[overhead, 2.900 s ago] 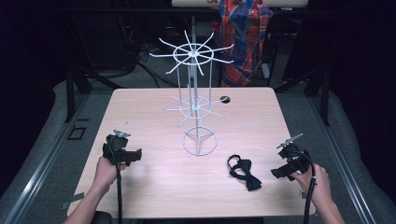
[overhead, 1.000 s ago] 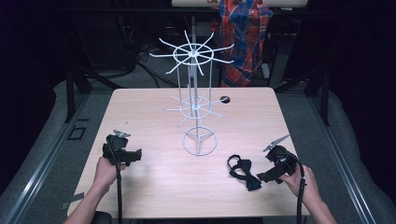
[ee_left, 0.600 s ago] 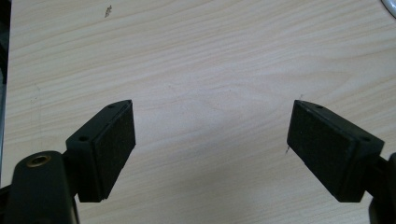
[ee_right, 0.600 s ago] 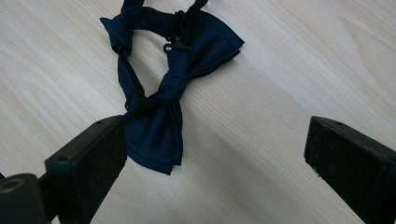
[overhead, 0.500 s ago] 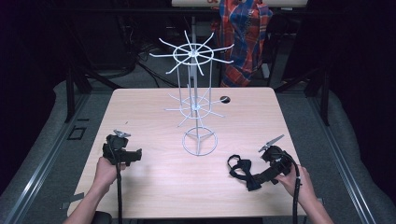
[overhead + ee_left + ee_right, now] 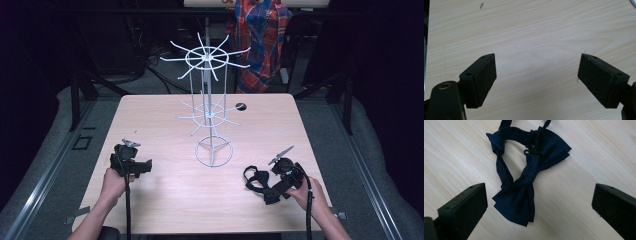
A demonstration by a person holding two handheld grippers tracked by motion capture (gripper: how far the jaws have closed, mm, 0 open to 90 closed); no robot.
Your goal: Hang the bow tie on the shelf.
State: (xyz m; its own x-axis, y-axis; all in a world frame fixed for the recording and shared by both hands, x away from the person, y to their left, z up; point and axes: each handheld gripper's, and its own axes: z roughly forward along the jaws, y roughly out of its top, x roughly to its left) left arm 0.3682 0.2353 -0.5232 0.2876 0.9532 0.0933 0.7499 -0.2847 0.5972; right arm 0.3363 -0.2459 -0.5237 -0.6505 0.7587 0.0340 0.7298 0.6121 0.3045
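Observation:
A dark navy bow tie with its strap looped lies flat on the wooden table; the high view shows the bow tie at the front right. My right gripper hovers right beside it, open, and the right gripper view shows the tie lying between and just beyond the wide-spread jaws of the right gripper. My left gripper rests at the front left, held by a hand. The left gripper is open over bare wood.
A white wire spinner rack with radiating hooks on two tiers stands at the table's centre, its ring base near the bow tie. A small dark round hole lies at the back. A person in a plaid shirt stands beyond the table.
My right gripper has moved left and slightly forward, closing in on the bow tie. The left gripper and the tie have stayed put.

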